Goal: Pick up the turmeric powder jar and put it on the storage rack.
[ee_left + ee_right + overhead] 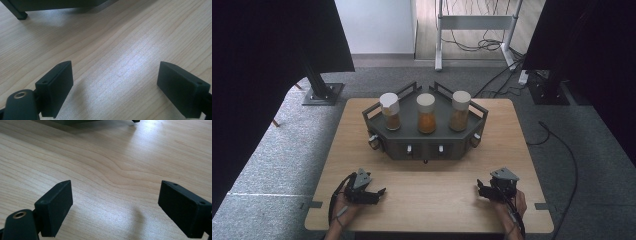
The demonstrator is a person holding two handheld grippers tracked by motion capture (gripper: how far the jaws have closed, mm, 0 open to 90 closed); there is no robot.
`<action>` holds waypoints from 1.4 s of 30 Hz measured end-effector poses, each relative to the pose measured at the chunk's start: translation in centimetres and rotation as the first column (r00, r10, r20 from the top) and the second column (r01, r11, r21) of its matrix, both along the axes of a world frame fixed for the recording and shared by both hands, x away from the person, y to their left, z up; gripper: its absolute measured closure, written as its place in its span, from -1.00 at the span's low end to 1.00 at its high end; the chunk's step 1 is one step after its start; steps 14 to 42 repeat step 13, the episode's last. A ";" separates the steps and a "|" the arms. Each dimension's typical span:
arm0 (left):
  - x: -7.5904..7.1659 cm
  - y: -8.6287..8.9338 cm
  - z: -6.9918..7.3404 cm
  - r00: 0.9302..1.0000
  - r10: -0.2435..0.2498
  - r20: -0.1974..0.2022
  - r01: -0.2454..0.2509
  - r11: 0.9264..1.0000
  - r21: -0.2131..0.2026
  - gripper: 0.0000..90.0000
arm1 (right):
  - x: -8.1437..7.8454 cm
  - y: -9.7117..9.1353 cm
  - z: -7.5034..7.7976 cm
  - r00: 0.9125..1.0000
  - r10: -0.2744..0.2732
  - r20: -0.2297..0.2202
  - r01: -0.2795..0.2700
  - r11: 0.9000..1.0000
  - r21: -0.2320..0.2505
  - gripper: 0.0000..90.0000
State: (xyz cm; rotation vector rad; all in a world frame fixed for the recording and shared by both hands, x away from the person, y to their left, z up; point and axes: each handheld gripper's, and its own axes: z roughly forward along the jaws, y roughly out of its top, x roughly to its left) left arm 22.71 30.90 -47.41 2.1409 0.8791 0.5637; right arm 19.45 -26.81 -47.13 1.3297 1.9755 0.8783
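Both hands rest near the front edge of a pale wooden tabletop (427, 200), the left gripper (379, 191) at about seven o'clock and the right gripper (479, 189) at about five o'clock, each with its jaws spread apart and nothing between them but bare wood grain. Well apart from both, toward twelve o'clock, stands a dark angular rack (424, 146) with low rails, small pale knobs along its front face and short feet; its underside shows at the top of the left gripper view (57, 5). On it stand three clear jars in a row, each capped with a white lid: the left jar (391, 113) holds reddish-brown powder, the middle jar (426, 114) bright orange, the right jar (460, 112) tan. The work appears to be at its start or at a pause, with no jar touched; the next move would call for a forward reach over the rack's front rail and jaws wide enough for a smooth, round jar.
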 end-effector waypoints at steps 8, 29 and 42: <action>0.0 0.0 0.0 1.000 0.000 0.001 0.000 1.000 0.002 -0.70 | 0.2 -0.1 -0.3 1.000 -0.008 -0.023 0.008 1.000 -0.005 -0.76; 0.0 -0.1 0.0 1.000 0.000 0.000 0.000 1.000 0.002 -0.70 | 0.4 0.0 -0.4 0.999 -0.006 -0.034 0.006 1.000 -0.010 -0.76; 0.0 -0.1 0.0 1.000 0.000 0.000 0.000 1.000 0.002 -0.70 | 0.4 0.0 -0.4 0.999 -0.006 -0.034 0.006 1.000 -0.010 -0.76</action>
